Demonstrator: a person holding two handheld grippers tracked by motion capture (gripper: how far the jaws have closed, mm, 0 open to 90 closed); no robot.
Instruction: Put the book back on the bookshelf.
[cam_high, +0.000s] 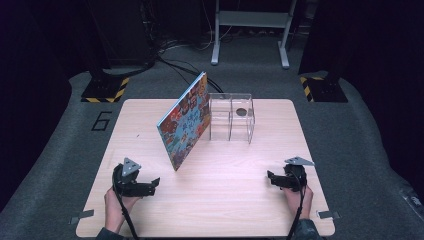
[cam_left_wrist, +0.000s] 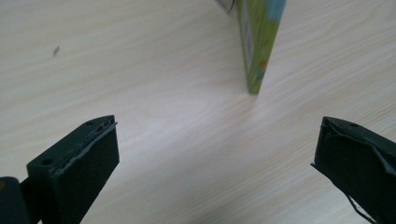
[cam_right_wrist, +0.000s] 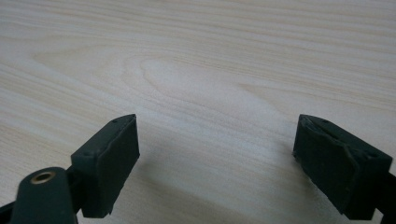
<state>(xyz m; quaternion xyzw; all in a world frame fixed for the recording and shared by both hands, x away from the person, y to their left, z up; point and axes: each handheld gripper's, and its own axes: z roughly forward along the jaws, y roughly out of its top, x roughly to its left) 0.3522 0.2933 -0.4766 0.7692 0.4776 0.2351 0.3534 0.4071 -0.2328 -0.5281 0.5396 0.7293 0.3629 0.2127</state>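
Evidently nothing has been grasped yet. A colourful picture book (cam_high: 186, 120) stands on its lower edge near the middle of the bench (cam_high: 235, 200), tilted so that its upper part leans against the clear acrylic organiser (cam_high: 235, 119) just behind it. The organiser has two open compartments; a small dark round thing shows in or behind the right-hand one, too small to identify.

Both grippers sit low near the front edge, well apart from each other. The left gripper (cam_high: 152, 184) points toward the book's near bottom corner and is near it but not touching; in the left gripper view its jaws stand wide apart with bare wood between them, and the book's green lower edge (cam_left_wrist: 254, 56) rises ahead, slightly right of centre. The right gripper (cam_high: 270, 176) rests at the right side of the bench, well away from both book and organiser; in the right gripper view its jaws are likewise spread wide over bare wood grain.

By my judgement the work is at its very start: the book is untouched, so the approach, the grip on the book and whatever placing follows all remain to be done.
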